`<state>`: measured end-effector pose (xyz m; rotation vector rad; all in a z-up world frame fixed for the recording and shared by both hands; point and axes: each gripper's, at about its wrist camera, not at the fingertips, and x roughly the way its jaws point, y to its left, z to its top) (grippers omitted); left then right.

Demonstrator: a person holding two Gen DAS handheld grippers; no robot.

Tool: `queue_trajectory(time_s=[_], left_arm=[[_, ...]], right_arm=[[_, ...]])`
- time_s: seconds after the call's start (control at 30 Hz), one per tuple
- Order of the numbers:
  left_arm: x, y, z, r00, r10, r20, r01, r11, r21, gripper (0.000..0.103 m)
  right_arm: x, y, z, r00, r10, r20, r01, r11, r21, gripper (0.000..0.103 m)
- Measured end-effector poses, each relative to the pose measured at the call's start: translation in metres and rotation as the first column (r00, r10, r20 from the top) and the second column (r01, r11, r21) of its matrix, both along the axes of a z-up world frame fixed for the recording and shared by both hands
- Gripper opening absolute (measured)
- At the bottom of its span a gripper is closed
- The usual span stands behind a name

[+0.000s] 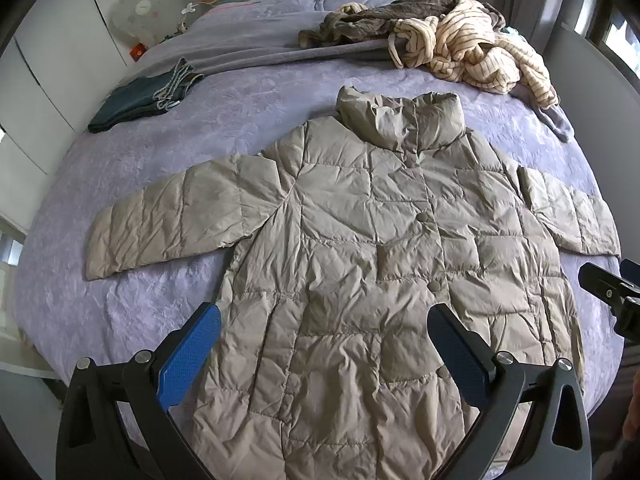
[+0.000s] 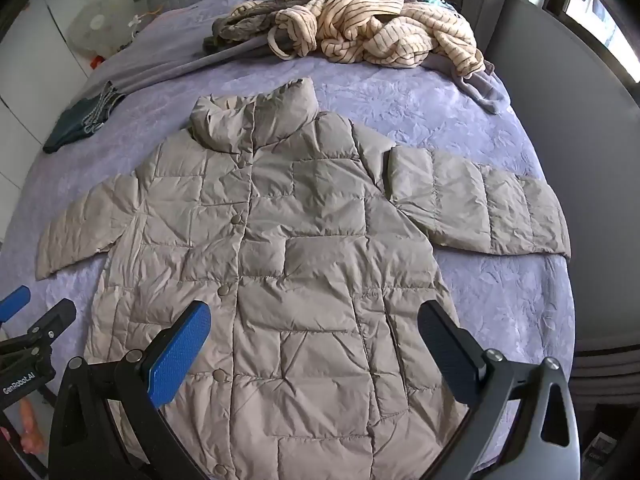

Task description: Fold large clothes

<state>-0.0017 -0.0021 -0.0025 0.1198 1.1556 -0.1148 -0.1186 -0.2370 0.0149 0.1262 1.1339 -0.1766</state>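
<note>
Left wrist view: a beige quilted puffer coat (image 1: 360, 248) lies face up, buttoned and spread flat on the lavender bed (image 1: 132, 300), collar toward the headboard, both sleeves out to the sides. The left tool (image 1: 324, 344) hangs over the coat's lower half with its 2 blue pads (image 1: 188, 356) wide apart and nothing between them; the right tool (image 2: 316, 344) is likewise spread and empty over the same region. No fold looks started. A sound first step would be to bring each sleeve (image 2: 480, 208) across the chest: pinch the cuff through both layers, lift only enough to clear the padding, and lay it flat so trapped air does not spring it back. A striped garment (image 2: 380, 36) and folded dark clothes (image 1: 132, 100) lie well apart from the coat.
</note>
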Motion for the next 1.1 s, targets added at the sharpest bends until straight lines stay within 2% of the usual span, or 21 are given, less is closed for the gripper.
queue_trajectory(time_s=[1.1], left_arm=[[0.0009, -0.001, 0.0008, 1.0, 0.0, -0.004, 0.0, 1.0, 0.005, 0.103]], right_arm=[[0.0006, 0.0011, 0.0004, 1.0, 0.0, 0.005, 0.0, 1.0, -0.004, 0.103]])
